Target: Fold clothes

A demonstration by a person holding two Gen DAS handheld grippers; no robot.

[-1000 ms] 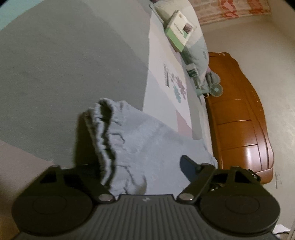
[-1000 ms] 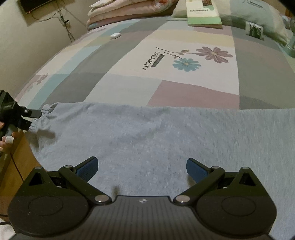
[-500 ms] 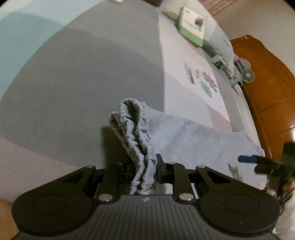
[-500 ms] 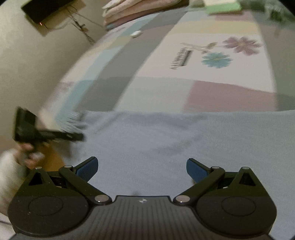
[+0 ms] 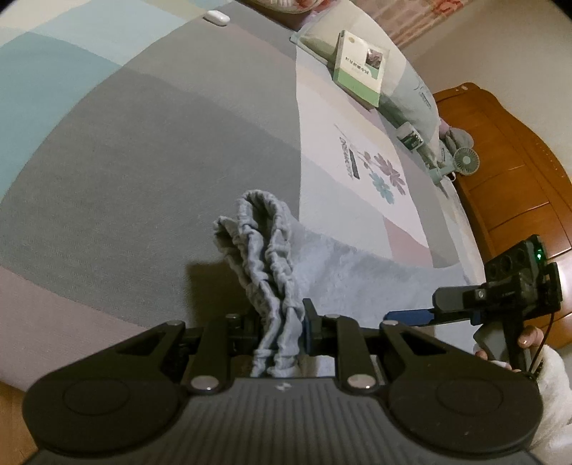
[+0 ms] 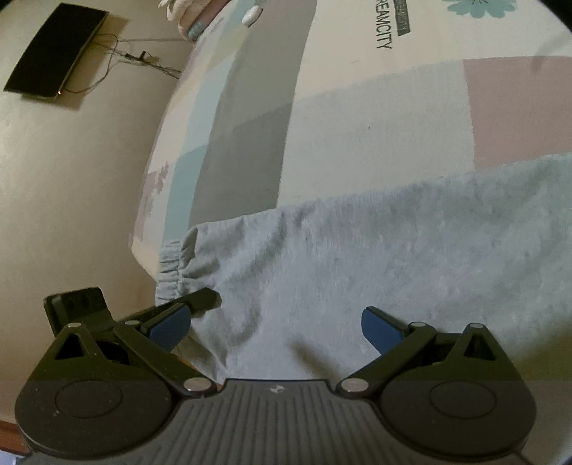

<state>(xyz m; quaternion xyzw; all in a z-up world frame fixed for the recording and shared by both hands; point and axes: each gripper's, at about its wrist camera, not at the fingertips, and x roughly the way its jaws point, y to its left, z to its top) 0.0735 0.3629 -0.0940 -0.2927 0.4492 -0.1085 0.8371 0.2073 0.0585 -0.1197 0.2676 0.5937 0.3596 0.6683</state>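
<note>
A light blue-grey fleece garment [image 5: 343,272] lies across the patchwork bedspread [image 5: 143,161]. My left gripper [image 5: 282,323] is shut on its gathered elastic waistband [image 5: 264,246], which stands bunched up between the pads. In the right wrist view the same garment [image 6: 375,250] spreads under my right gripper [image 6: 275,327], which is open and pressing nothing. The left gripper's finger [image 6: 203,298] shows just left of it, at the waistband [image 6: 171,268] near the bed's edge. From the left wrist view, the right gripper [image 5: 400,316] comes in from the right in a person's hand [image 5: 529,336].
A green and white book [image 5: 361,71] rests on a pillow at the far end, with a small fan [image 5: 464,161] and a white remote [image 5: 218,16]. A wooden bed board [image 5: 518,186] runs along the right. A black screen [image 6: 53,50] with cables hangs on the wall beyond the bed's edge.
The left gripper closed on the waistband and raised it a little. The right gripper swung left across the garment and now sits close beside the left one.
</note>
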